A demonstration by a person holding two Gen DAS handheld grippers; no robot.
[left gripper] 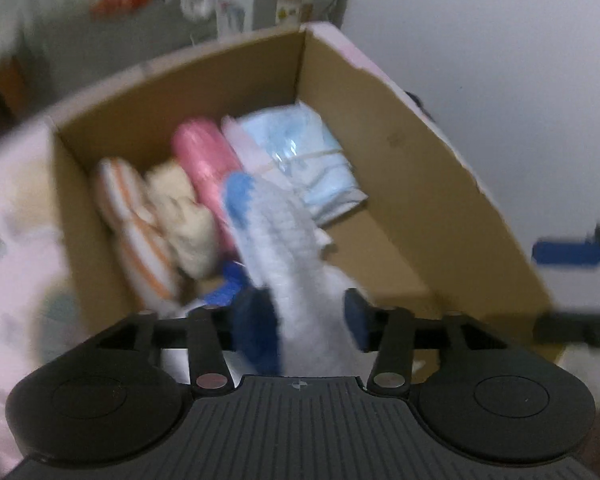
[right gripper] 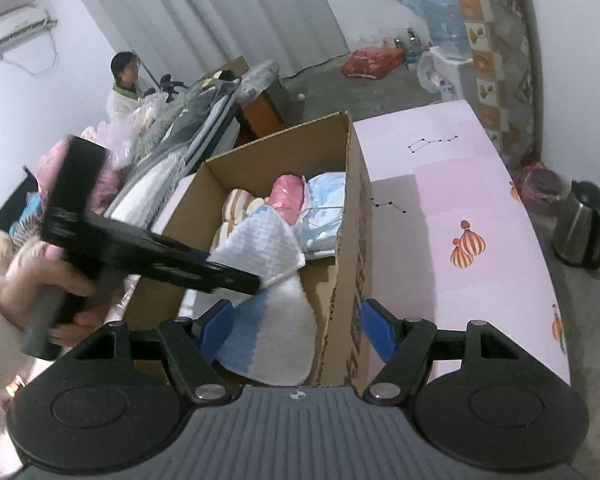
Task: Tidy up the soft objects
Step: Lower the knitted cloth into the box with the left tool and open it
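An open cardboard box (left gripper: pixel 412 184) (right gripper: pixel 340 280) holds an orange-striped cloth (left gripper: pixel 140 232), a beige plush (left gripper: pixel 184 220), a pink roll (left gripper: pixel 204 160) (right gripper: pixel 288 194) and a pale blue packet (left gripper: pixel 304 160) (right gripper: pixel 326 204). My left gripper (left gripper: pixel 306 320) is shut on a white knitted cloth with blue edge (left gripper: pixel 284 248) (right gripper: pixel 260 248), holding it over the box; the view is blurred. The left gripper also shows in the right wrist view (right gripper: pixel 256 282). My right gripper (right gripper: pixel 298 326) is open and empty at the box's near wall, straddling it, above more white and blue cloth (right gripper: pixel 276 340).
The box stands on a table with a pink patterned cover (right gripper: pixel 460 200). A kettle (right gripper: pixel 580 224) stands on the floor at right. A pile of clothes and bags (right gripper: pixel 160 136) lies to the left. A person (right gripper: pixel 124 84) sits in the back.
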